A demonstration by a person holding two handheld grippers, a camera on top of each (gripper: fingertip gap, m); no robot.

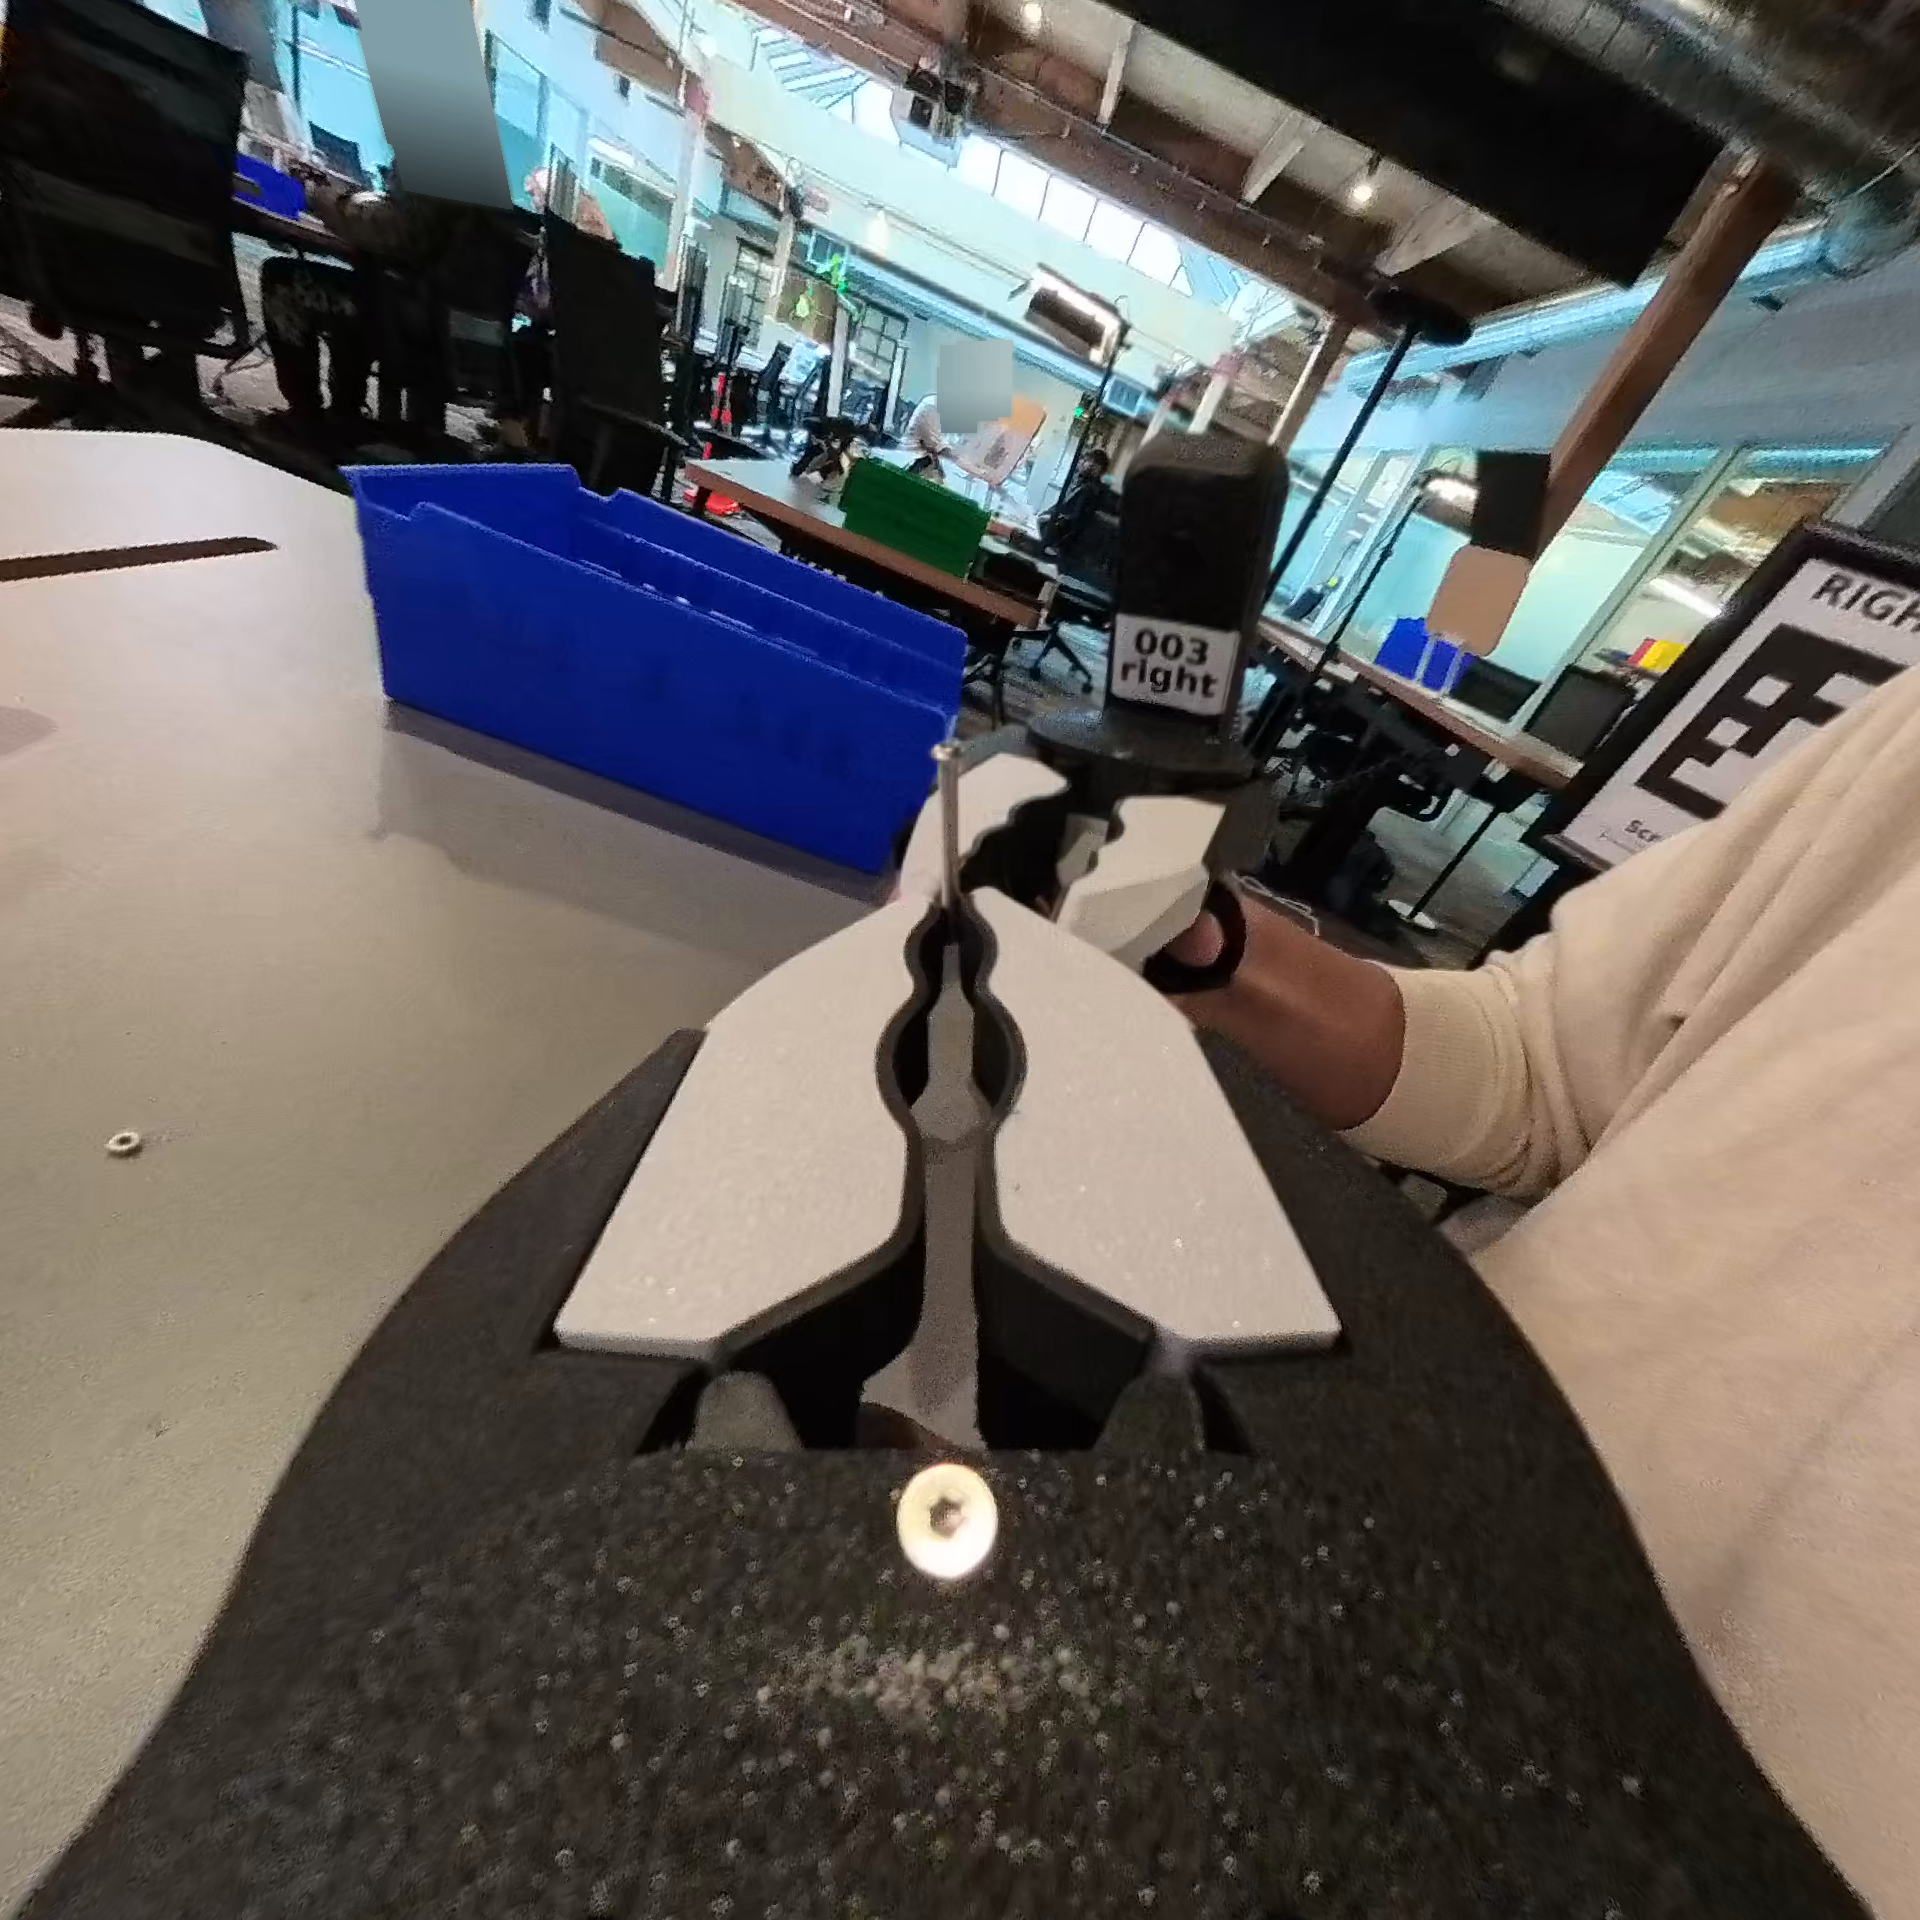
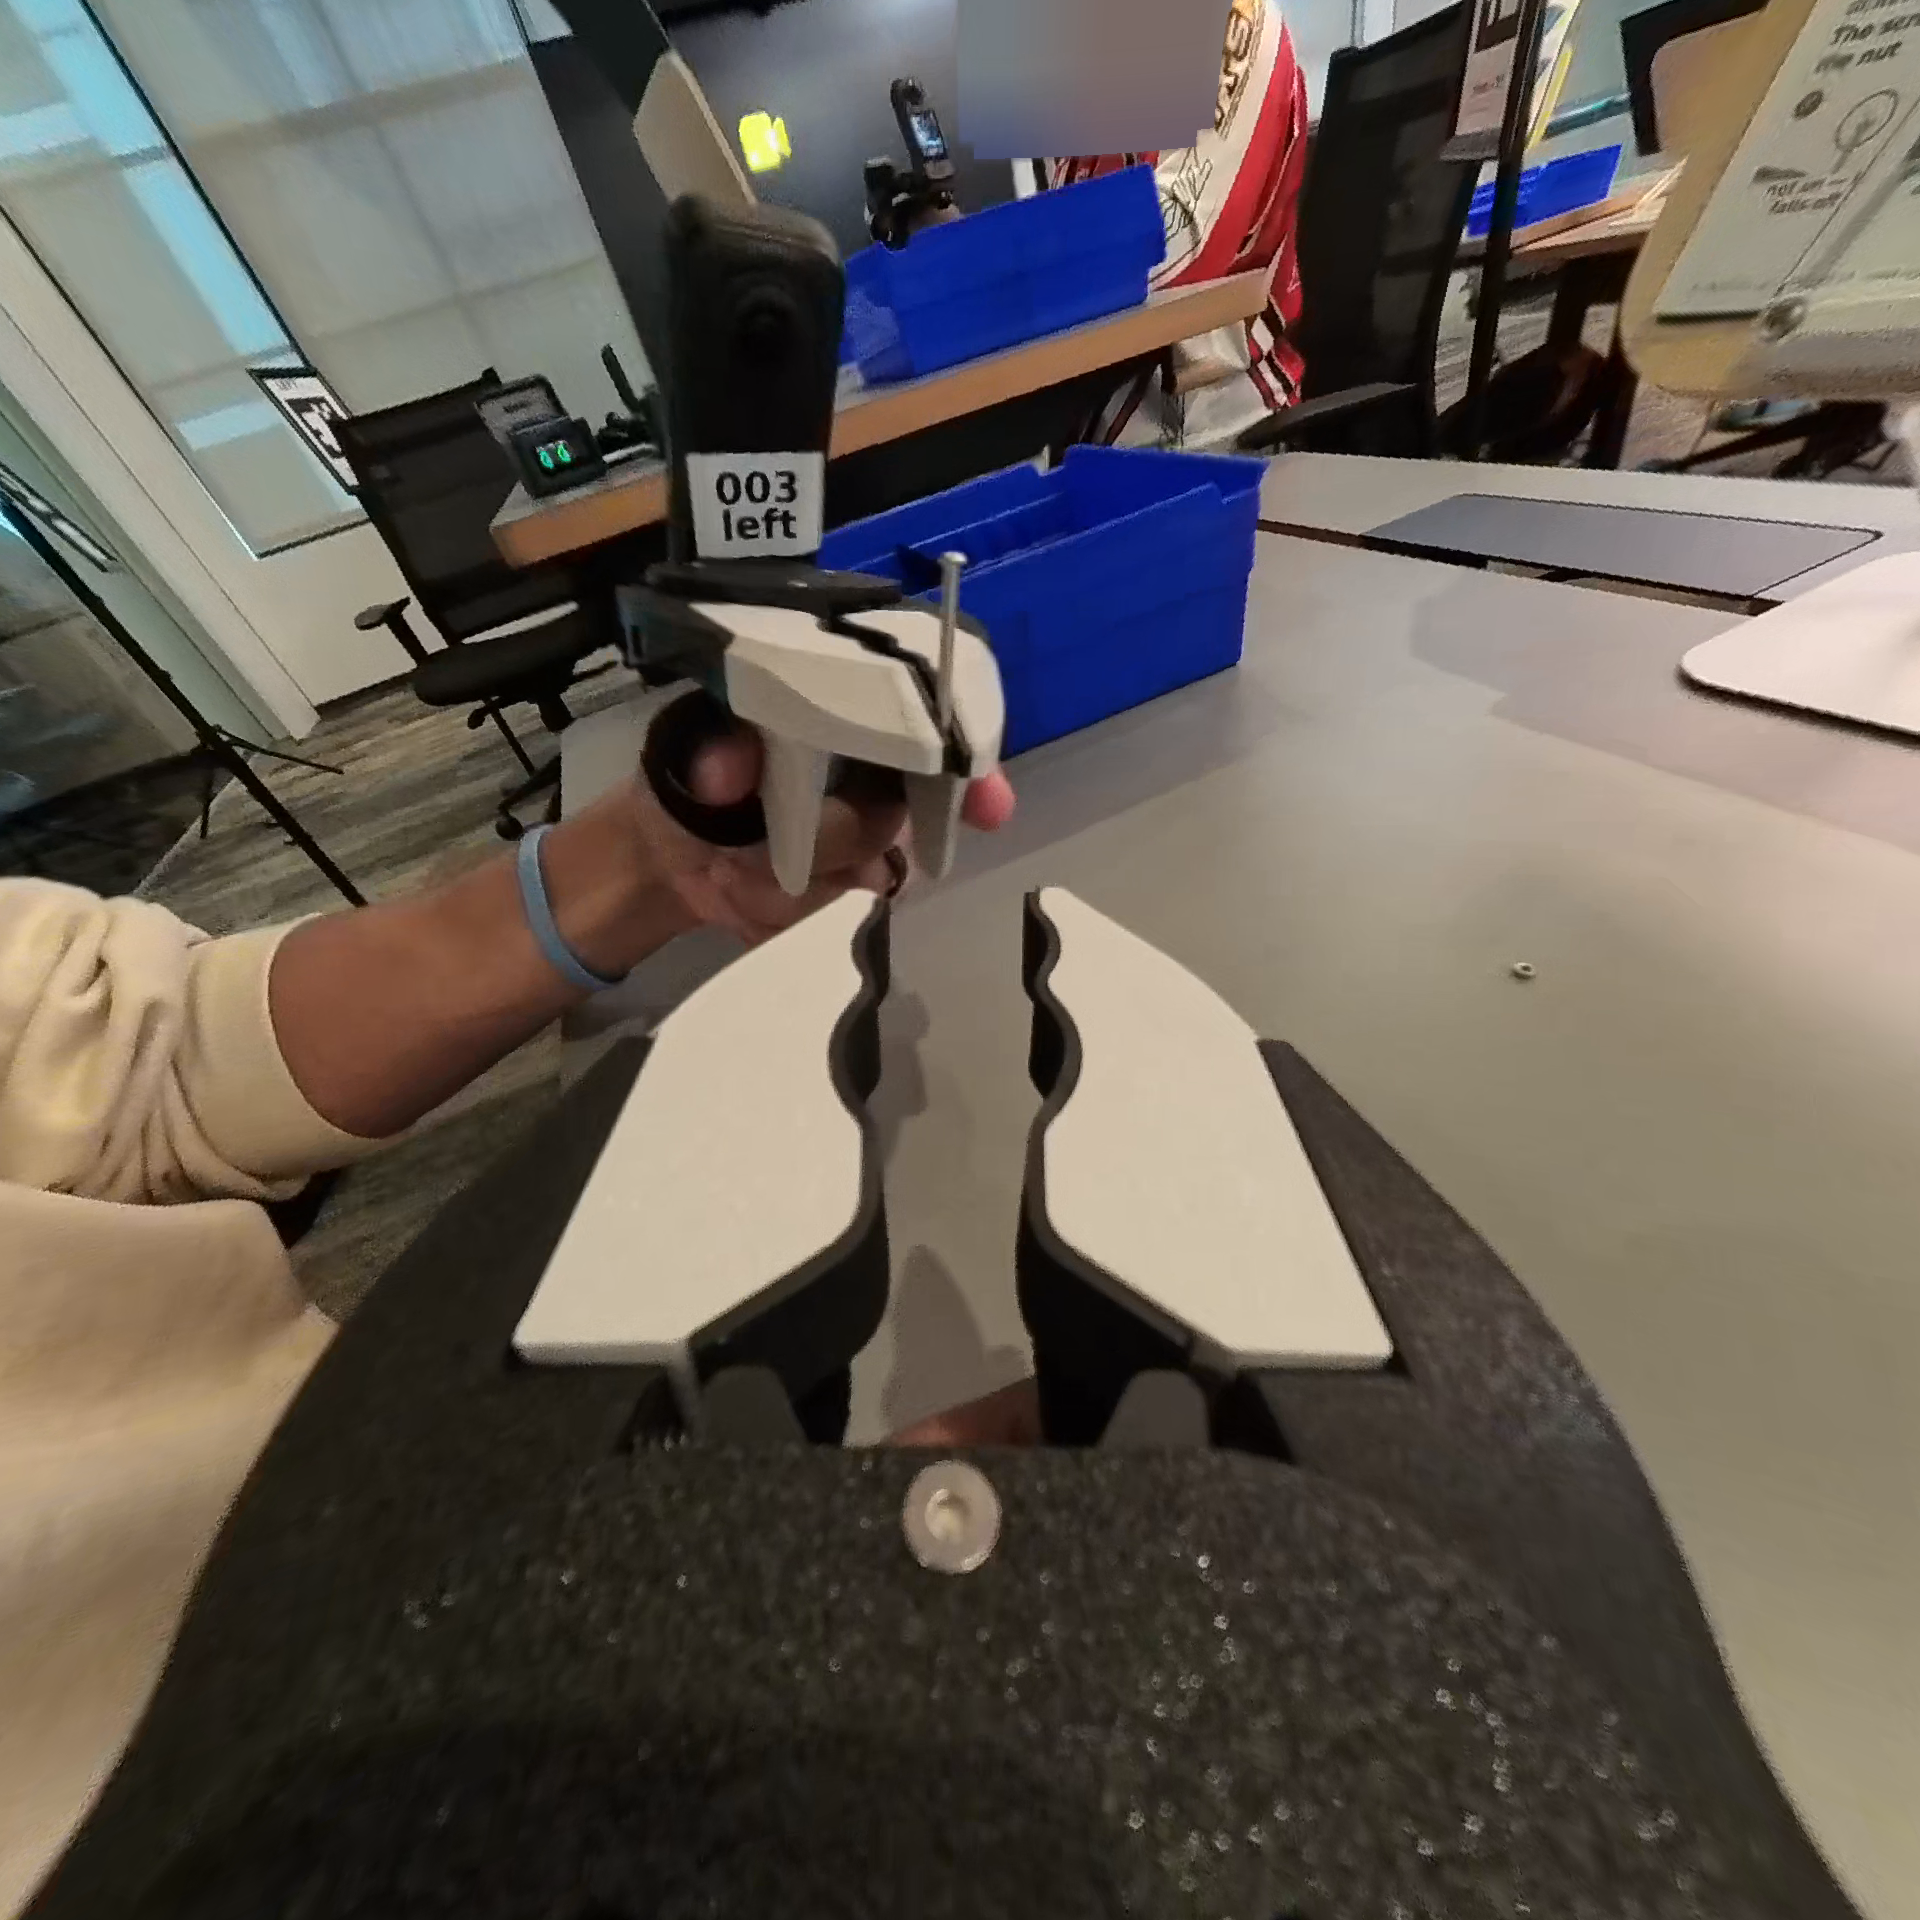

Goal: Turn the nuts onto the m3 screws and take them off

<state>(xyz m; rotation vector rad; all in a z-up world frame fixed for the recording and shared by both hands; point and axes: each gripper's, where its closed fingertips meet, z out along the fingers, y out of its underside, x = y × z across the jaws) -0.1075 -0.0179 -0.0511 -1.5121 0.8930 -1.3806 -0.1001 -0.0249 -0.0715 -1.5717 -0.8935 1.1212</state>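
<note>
- Our left gripper (image 1: pixel 951 920) pinches a thin, smooth metal screw (image 1: pixel 948 826) upright.
- Our right gripper (image 2: pixel 958 914) gapes, holding nothing.
- A tiny ring-shaped nut (image 2: pixel 1524 970) lies on the matte grey worktop (image 2: pixel 1455 831).

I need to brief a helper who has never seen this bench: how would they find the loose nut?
Start at the blue bin on the grey table. The nut lies alone on the bare tabletop, nearer than the bin. It is a tiny silvery ring, unlike the long screw held upright in the left gripper.

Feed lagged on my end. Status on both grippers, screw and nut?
Left gripper shut on screw, held upright, head up. Right gripper open, empty. Nut loose on table, off the screw. Nothing in between.
</note>
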